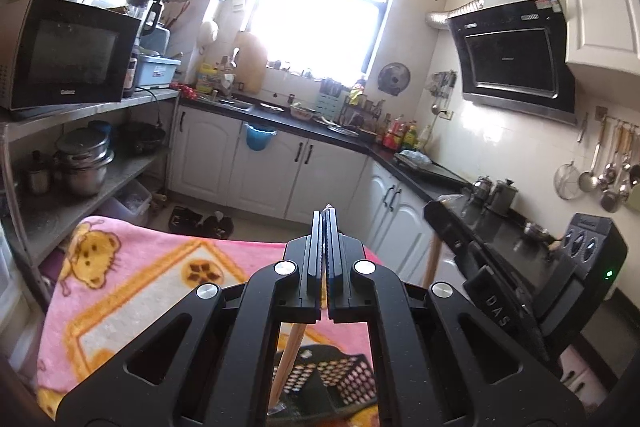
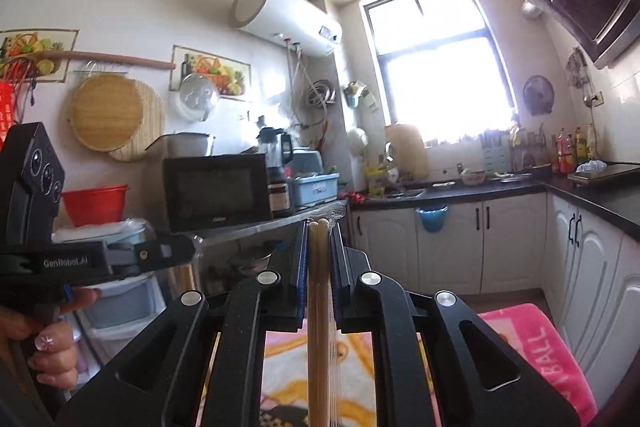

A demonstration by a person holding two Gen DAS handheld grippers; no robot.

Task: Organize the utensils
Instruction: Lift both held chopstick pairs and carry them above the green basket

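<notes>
Left tongs (image 1: 327,215) pressed together at frame centre, nothing seen between them. Black perforated basket (image 1: 336,375) seen lower centre on pink blanket-covered surface (image 1: 132,291). Right tongs (image 2: 319,227) clamped on wooden chopsticks (image 2: 318,307), centre of right wrist view, wrapped in clear film.

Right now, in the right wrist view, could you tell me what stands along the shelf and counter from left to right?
Red bowl → microwave → blender → blue rack → blue bin hanging on the cabinet → knife block → bottles.
</notes>
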